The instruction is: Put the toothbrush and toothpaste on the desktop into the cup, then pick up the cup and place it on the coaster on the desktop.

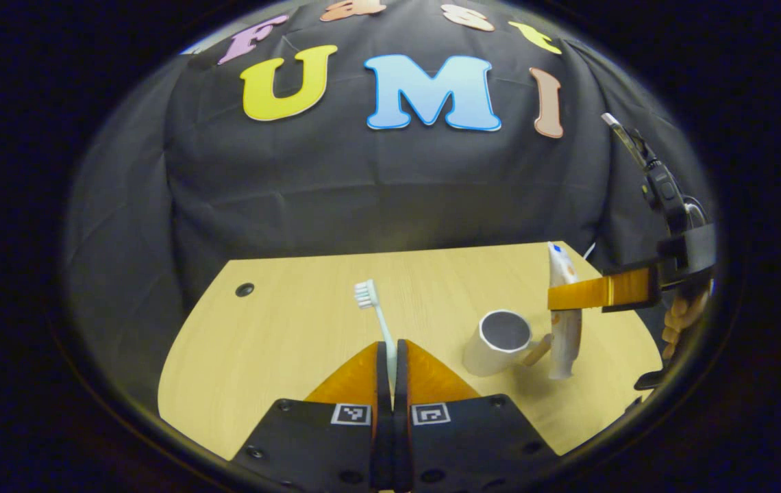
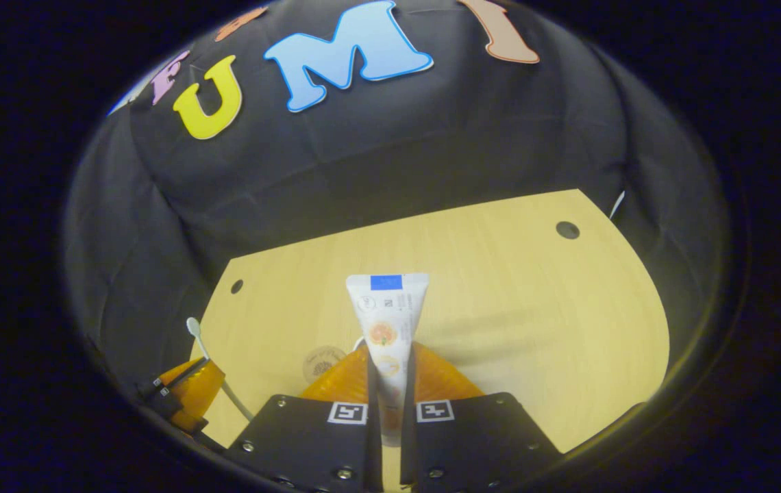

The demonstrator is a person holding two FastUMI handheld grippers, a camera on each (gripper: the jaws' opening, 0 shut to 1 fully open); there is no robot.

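We had the left gripper (image 1: 390, 356) clamped tight on the toothbrush (image 1: 378, 318), jaws nearly closed, bristles up and clear of the desktop (image 1: 281, 329). Over by the desktop's right edge, our right gripper (image 2: 388, 383) squeezed the toothpaste (image 2: 387, 329) between both fingers, the tube upright, its lower end hanging just beside the cup (image 1: 500, 342). The white cup stood tilted in the left gripper view, mouth open toward us, near the right edge. In the right gripper view, a round coaster (image 2: 322, 361) lay partly hidden behind the fingers.
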